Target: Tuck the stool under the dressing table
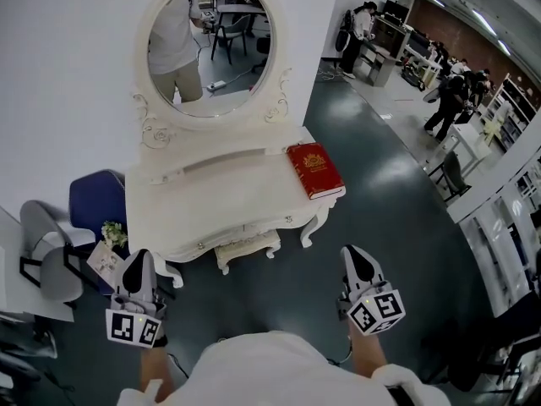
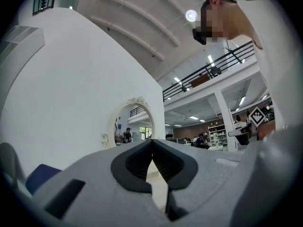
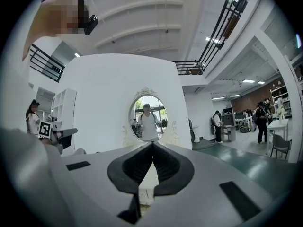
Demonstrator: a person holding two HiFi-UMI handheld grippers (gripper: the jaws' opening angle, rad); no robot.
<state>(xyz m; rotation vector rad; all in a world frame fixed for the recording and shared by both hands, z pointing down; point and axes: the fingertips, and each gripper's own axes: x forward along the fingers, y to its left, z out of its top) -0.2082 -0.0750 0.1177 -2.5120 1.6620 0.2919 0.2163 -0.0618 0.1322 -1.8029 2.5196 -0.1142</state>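
The white dressing table (image 1: 220, 201) stands against the wall with its oval mirror (image 1: 211, 45) above it. The white stool (image 1: 247, 249) sits under the table's front edge, only its near part showing. My left gripper (image 1: 138, 265) hangs in the air to the left of the stool, shut and empty. On the other side my right gripper (image 1: 358, 262) is held in front of the table's right leg, also shut with nothing in it. Both gripper views look level toward the mirror (image 3: 149, 118), their jaws meeting at the tips (image 2: 152, 141).
A red book (image 1: 314, 170) lies on the table's right end. A blue seat (image 1: 95, 203) and a grey chair (image 1: 46, 252) stand left of the table, with flowers (image 1: 112, 233) beside them. People and desks fill the far right of the hall (image 1: 444, 100).
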